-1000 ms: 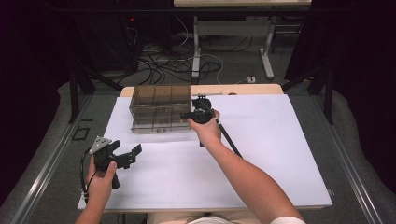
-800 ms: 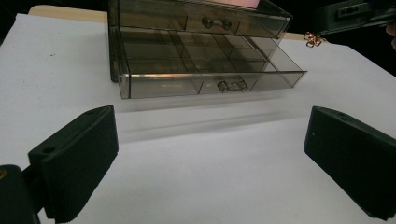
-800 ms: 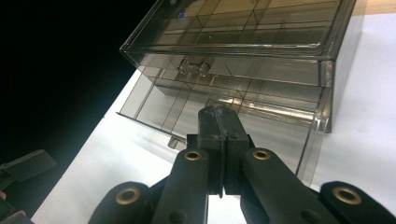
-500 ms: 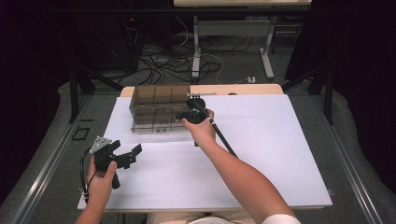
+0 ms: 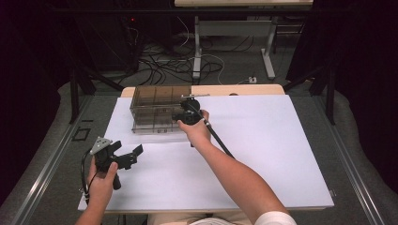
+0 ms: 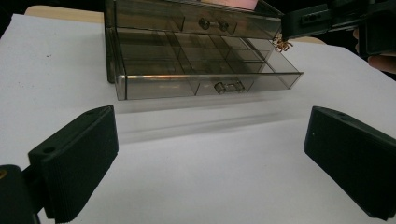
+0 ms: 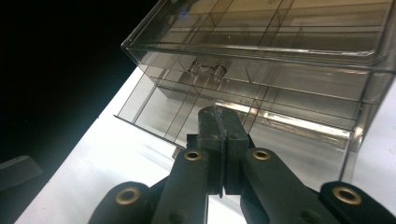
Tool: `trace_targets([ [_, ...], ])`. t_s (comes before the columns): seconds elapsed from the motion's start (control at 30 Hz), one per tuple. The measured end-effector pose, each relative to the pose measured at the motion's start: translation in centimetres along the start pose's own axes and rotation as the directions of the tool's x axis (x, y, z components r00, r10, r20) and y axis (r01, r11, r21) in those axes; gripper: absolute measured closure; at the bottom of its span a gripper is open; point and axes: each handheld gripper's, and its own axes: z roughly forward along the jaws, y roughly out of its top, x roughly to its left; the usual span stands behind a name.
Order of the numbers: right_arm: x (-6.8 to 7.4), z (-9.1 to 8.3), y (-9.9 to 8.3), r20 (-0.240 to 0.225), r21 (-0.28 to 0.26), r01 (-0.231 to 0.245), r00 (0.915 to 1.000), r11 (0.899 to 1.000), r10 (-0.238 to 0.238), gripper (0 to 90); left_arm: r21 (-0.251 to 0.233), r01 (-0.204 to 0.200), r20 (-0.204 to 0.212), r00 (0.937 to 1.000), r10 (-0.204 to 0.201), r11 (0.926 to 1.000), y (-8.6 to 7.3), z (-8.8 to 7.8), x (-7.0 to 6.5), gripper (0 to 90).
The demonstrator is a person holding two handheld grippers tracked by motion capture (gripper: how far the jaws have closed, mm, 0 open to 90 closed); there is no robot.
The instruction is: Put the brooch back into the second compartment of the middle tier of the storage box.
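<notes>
Smoky clear drawer box [image 5: 157,108] sits at the far left of the white tabletop [image 5: 263,154], its lower drawer [image 6: 205,70] pulled out toward the person and split into small compartments. Right tongs [image 5: 180,116] hover over the drawer's right end, clenched tight; in the left gripper view a tiny golden trinket [image 6: 282,45] dangles from their tips, above the rightmost compartments. Left tongs [image 5: 130,155] rest low near the tabletop's near left corner, released with the jaws standing wide apart and nothing between them, well apart from the box and pointed toward it.
</notes>
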Motion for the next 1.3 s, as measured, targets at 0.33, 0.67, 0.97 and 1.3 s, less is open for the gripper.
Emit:
trace_targets([
  [0.33,0.4,1.3,-0.1,-0.005,-0.013,0.025,0.9997,1.000,-0.025,90.0,0.000,0.002,0.002,1.0000,-0.002,1.0000,0.0,0.0,0.0,3.2],
  [0.67,0.9,2.5,-0.3,-0.004,-0.012,0.044,0.9990,0.999,-0.044,90.0,-0.002,0.004,0.003,1.0000,-0.004,1.0000,0.0,0.0,0.0,3.2],
  [0.97,1.4,3.4,-0.5,-0.005,-0.012,0.058,0.9983,0.998,-0.058,90.0,-0.002,0.004,0.006,1.0000,-0.004,1.0000,0.0,0.0,0.0,3.2],
  [1.3,1.6,3.9,-0.7,-0.005,-0.007,0.061,0.9981,0.998,-0.061,90.0,-0.004,0.007,0.007,1.0000,-0.007,1.0000,0.0,0.0,-0.1,3.2],
])
